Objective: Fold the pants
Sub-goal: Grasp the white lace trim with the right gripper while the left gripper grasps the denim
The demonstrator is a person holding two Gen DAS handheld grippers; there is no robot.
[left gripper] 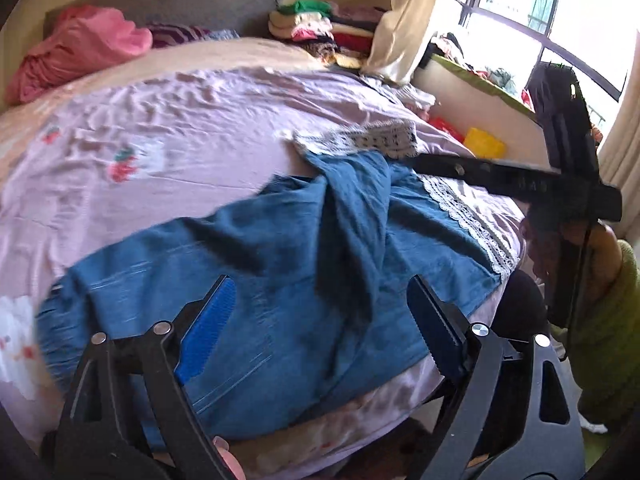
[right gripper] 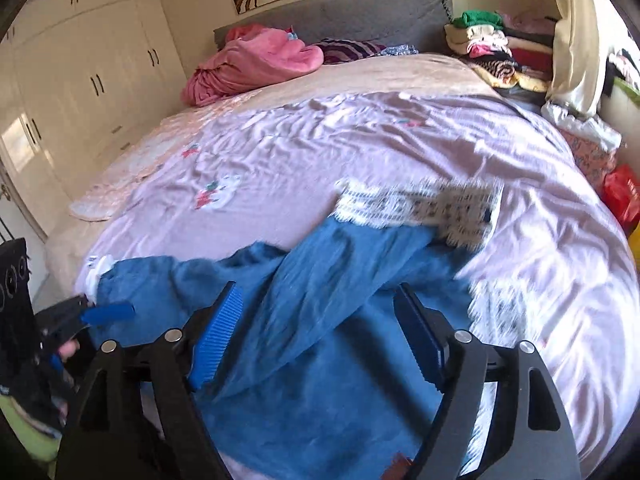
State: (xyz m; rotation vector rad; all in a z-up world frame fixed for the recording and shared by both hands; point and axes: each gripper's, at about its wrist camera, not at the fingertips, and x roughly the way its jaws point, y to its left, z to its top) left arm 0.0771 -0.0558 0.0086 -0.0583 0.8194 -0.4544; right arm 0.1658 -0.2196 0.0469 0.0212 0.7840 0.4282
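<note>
Nearest your lens in the left wrist view is your left gripper (left gripper: 320,312), its jaws spread wide with blue ribbed pads (left gripper: 208,328) on the inner faces and nothing caught between them. Under them, the blue pants (left gripper: 280,264) lie loose on the lilac sheet (left gripper: 160,120) at the near edge of the bed (left gripper: 248,50). One leg is thrown diagonally over the rest of the cloth, and a white lace trim (left gripper: 468,216) runs along the right side of the garment. Your right gripper (left gripper: 440,166) reaches in from the right of that view, over the far end of the pants, with your hand (left gripper: 592,240) and a green sleeve (left gripper: 612,320) behind it. In the right wrist view your right gripper (right gripper: 320,332) also stands wide open and holds nothing, and the pants (right gripper: 320,300) spread below and beyond it, blurred. The lace (right gripper: 420,204) shows at their far end. Your left gripper (right gripper: 100,314) sits at the left edge there, just beside the pants. A pink blanket (right gripper: 256,64) is bunched near the grey headboard (right gripper: 360,16), well apart from the pants, and folded clothes (right gripper: 492,44) are stacked at the far right corner.
</note>
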